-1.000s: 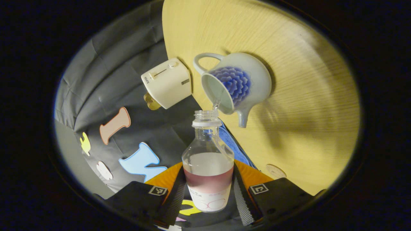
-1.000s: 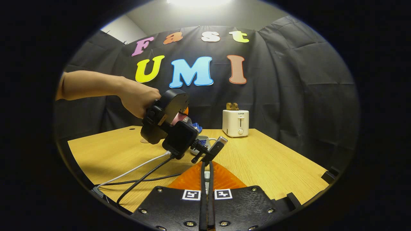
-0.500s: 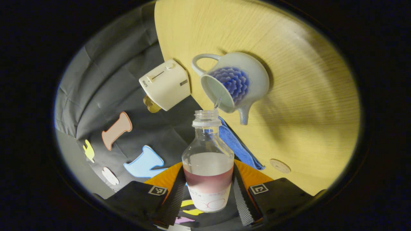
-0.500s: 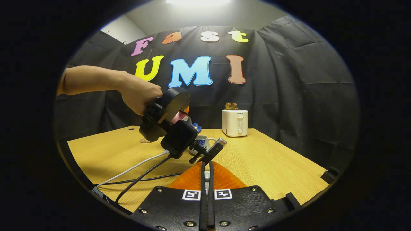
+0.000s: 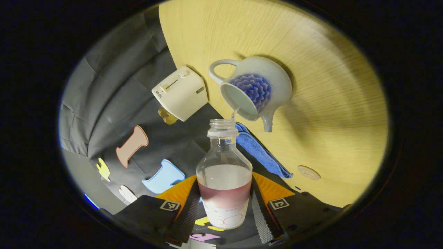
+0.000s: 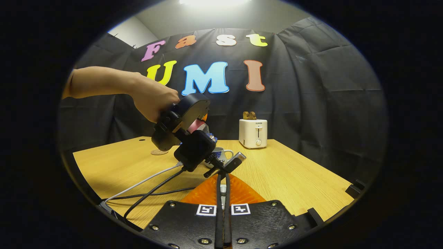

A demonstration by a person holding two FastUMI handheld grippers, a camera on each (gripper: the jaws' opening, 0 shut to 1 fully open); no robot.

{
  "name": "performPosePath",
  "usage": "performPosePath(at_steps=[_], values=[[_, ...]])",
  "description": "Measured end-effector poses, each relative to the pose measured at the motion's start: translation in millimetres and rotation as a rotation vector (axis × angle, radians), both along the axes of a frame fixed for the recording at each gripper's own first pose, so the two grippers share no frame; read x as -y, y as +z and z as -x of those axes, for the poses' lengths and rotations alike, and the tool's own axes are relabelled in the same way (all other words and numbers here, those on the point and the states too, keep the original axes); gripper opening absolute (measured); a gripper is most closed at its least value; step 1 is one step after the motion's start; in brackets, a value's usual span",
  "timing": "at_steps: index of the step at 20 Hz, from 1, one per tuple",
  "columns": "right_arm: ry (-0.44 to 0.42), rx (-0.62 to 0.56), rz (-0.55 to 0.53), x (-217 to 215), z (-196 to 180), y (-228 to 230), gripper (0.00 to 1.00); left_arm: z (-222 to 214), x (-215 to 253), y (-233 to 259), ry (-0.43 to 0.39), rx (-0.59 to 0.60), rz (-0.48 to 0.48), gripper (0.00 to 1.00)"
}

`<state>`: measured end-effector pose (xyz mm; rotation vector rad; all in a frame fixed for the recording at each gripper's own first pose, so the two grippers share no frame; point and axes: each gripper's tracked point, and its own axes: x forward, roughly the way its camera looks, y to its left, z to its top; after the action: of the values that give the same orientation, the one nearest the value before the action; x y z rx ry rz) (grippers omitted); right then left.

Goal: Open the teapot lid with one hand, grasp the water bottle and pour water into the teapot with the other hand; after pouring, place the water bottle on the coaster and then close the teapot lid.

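Pouring: water bottle (image 5: 224, 180) tipped mouth-first toward open teapot (image 5: 254, 90), thin stream crossing from neck to rim.
Table (image 6: 290, 176): pale wood, broad bare stretch on the right half, front and right edges in sight, black cloth wall close behind.
Toaster (image 6: 254, 133): white, at the far edge by the wall, well apart from teapot.
Left gripper (image 5: 225, 207): clamped on water bottle, one finger on each side of the labelled base; hand (image 6: 154, 102) gripping it from above.
Right gripper (image 6: 223, 221): fingers drawn together with barely a slit; lid between them too hidden to tell.
Blue cloth (image 5: 259, 152): near teapot.
Coaster (image 5: 309, 172): round, bare, just beyond the cloth.
Cables (image 6: 148, 186): trailing over the table's front-left part.
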<state>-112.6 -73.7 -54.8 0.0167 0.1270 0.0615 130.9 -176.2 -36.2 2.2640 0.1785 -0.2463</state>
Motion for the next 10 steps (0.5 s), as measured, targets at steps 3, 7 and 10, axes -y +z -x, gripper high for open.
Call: performPosePath(at_steps=[3, 7, 10], values=[[0.001, 0.001, 0.001, 0.1, 1.0, 1.2, 0.01, -0.3, -2.8, 2.2, 0.011, 0.002, -0.002, 0.84], [-0.002, 0.01, -0.001, 0.7, 1.1, 3.8, 0.01, 0.4, -1.5, 3.6, 0.003, 0.01, -0.009, 0.84], [-0.002, 0.004, -0.002, 1.4, 0.8, 1.1, 0.01, 0.4, -1.3, 1.5, 0.006, 0.004, -0.003, 0.84]])
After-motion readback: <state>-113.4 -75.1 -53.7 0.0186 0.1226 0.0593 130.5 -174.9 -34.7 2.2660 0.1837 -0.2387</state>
